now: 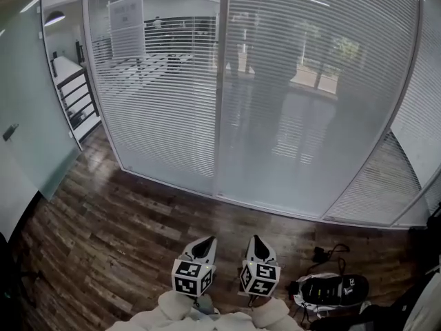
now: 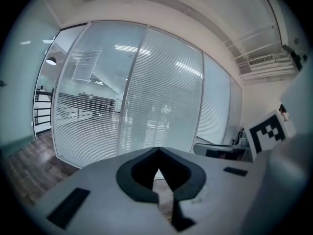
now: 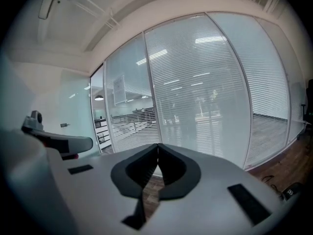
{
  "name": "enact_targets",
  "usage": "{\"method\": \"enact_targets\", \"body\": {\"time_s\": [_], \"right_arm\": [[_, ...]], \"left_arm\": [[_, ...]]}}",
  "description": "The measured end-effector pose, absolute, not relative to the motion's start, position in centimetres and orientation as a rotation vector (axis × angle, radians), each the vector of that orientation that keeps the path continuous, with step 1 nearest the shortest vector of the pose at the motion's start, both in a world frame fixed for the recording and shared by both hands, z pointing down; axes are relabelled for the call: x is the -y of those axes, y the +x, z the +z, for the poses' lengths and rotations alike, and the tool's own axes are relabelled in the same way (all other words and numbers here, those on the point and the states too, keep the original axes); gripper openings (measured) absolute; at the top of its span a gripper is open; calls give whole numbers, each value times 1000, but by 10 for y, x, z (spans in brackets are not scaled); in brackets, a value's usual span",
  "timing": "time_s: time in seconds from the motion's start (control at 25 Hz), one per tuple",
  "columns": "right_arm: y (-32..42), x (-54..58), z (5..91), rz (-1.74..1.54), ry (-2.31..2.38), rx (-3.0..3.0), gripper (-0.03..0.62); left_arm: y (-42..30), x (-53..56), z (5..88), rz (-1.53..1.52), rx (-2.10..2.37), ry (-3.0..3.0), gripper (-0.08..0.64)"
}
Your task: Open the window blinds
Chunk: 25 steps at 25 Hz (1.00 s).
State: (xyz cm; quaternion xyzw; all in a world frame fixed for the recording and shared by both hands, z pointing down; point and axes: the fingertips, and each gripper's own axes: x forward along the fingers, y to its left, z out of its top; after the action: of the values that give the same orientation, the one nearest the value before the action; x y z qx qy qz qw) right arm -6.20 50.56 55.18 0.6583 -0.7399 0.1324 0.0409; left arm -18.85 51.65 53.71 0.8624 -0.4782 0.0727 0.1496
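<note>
**Wood floor [image 1: 103, 233] facing lowered window blinds [image 1: 289, 95]**

Dark planks run up to a glass wall [image 1: 222, 116], where the window blinds hang down over every pane, well ahead of both tools. The left tool [image 1: 205, 243] is clenched with nothing between its jaws. Just beside it, the right tool [image 1: 256, 241] is also clenched and empty. Both point toward the blinds and touch nothing.

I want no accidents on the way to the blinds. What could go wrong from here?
The black cable and black-and-white object on the wooden floor lie just right of the right claw: a trip hazard. The white slatted blinds seem to sit behind reflective glass panels, and no cord or wand shows, so the shut left claw and right claw might knock the glass.
</note>
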Motion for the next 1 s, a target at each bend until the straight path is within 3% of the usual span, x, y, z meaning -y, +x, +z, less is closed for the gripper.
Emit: {"method": "enact_targets", "body": {"time_s": [1.0], "right_arm": [[-36,-189,543,391,2075,2232,12]], "left_arm": [[-159,-193,530,233,1323,2555,0]]}}
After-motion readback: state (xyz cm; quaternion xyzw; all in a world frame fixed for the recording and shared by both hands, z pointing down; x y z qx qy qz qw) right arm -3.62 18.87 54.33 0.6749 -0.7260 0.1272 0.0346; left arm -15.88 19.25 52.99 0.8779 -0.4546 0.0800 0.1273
